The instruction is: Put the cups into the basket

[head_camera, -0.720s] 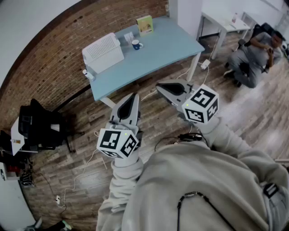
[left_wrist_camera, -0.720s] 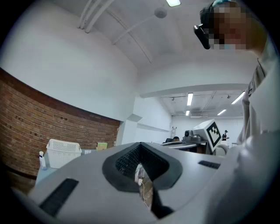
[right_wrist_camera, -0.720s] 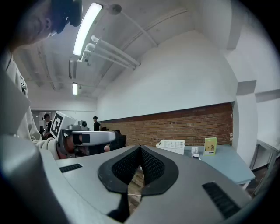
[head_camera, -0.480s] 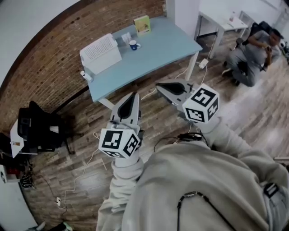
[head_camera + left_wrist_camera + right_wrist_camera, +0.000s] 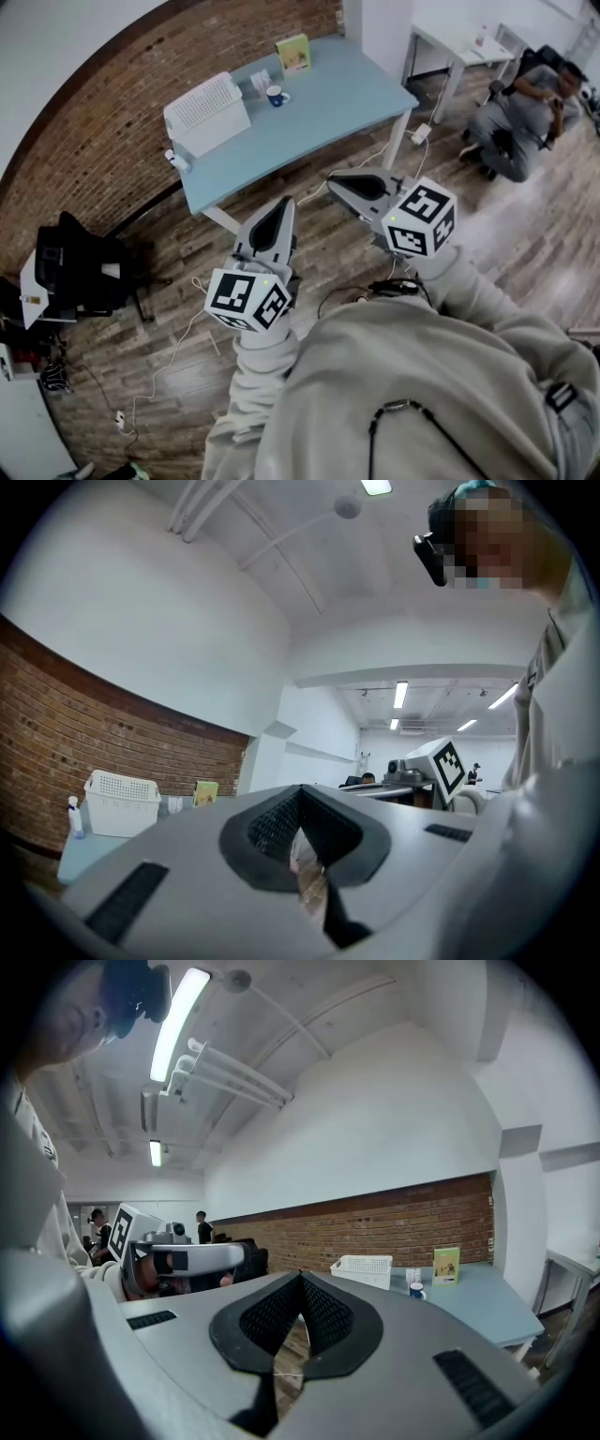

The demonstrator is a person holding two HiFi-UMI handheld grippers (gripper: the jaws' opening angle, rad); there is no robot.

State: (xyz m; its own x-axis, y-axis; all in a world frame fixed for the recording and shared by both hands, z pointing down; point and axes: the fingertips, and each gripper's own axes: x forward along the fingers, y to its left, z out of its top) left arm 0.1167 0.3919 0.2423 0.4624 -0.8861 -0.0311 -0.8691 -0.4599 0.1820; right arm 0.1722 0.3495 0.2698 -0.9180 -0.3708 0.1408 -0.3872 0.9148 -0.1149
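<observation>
Left hand-held gripper [image 5: 283, 203] and right hand-held gripper [image 5: 335, 180] sit closed; table [image 5: 328, 105] bears one basket [image 5: 206, 113], one blue cup [image 5: 278, 95].

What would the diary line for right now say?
stage: no cup picked yet | left claw: shut, empty | right claw: shut, empty | blue cup: on table, near basket
</observation>
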